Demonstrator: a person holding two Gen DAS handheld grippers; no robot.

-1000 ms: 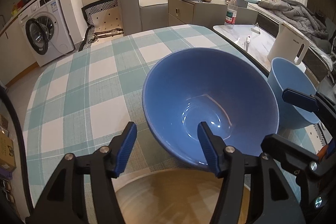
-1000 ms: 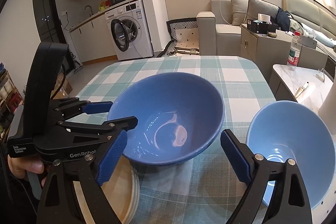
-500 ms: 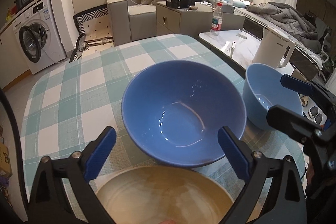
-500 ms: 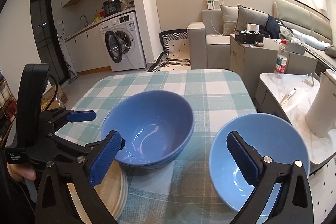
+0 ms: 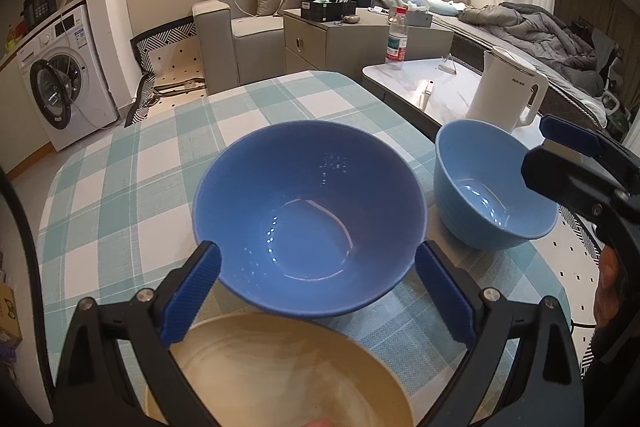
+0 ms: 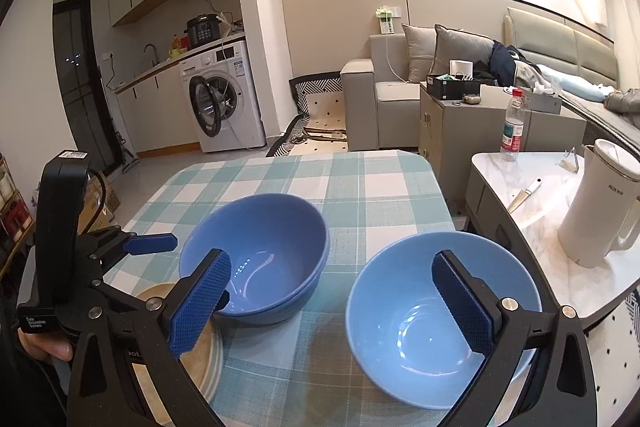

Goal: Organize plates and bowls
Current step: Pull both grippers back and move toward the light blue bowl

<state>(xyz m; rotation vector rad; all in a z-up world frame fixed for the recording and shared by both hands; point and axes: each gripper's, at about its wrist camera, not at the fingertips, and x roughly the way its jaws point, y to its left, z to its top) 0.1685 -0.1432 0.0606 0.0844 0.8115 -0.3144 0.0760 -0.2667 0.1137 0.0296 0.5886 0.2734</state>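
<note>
Left tool (image 5: 316, 301) agape, empty; right tool (image 6: 332, 307) likewise; dark blue bowl (image 5: 308, 219) on table.

The big bowl (image 5: 308, 223) between the left gripper's jaws was dark blue. The small bowl (image 6: 436, 319) between the right gripper's jaws was light blue. The plate (image 5: 272, 375) under the left jaws was tan. The tablecloth (image 5: 132, 195) past the jaws had teal and white checks. The pads (image 6: 200, 307) were blue with black arms. The kettle (image 6: 600, 203) to the right of the jaws was white.
</note>
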